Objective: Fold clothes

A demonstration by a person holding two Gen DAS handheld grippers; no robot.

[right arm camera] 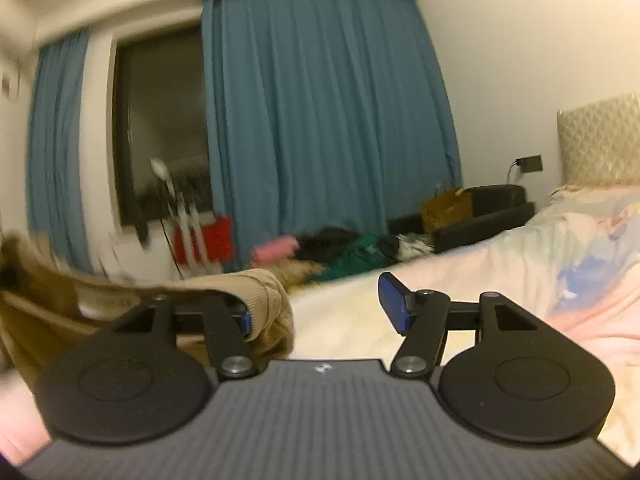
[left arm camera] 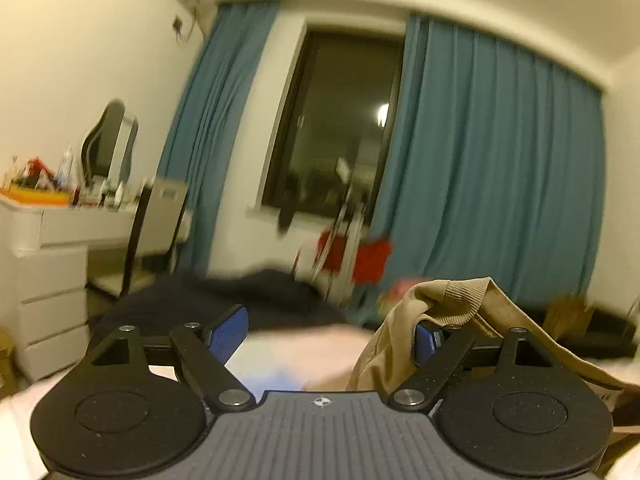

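A tan garment (left arm camera: 460,300) with a ribbed hem hangs over the right finger of my left gripper (left arm camera: 326,336). That gripper is open, and nothing lies between its blue pads (left arm camera: 228,332). In the right wrist view the same tan garment (right arm camera: 264,292) is draped over the left finger of my right gripper (right arm camera: 320,310), which is also open with its jaws wide apart. Both grippers are raised above the bed (right arm camera: 480,264), whose cover is pale pink and yellow. The garment stretches between the two grippers, and its lower part is hidden.
Ahead are blue curtains (right arm camera: 320,120) and a dark window (left arm camera: 340,120). A white dresser (left arm camera: 52,240) and a chair (left arm camera: 160,216) stand at the left. Beyond the bed are a black armchair (right arm camera: 496,208), a paper bag (right arm camera: 446,208), loose clothes (right arm camera: 352,252) and a padded headboard (right arm camera: 600,144).
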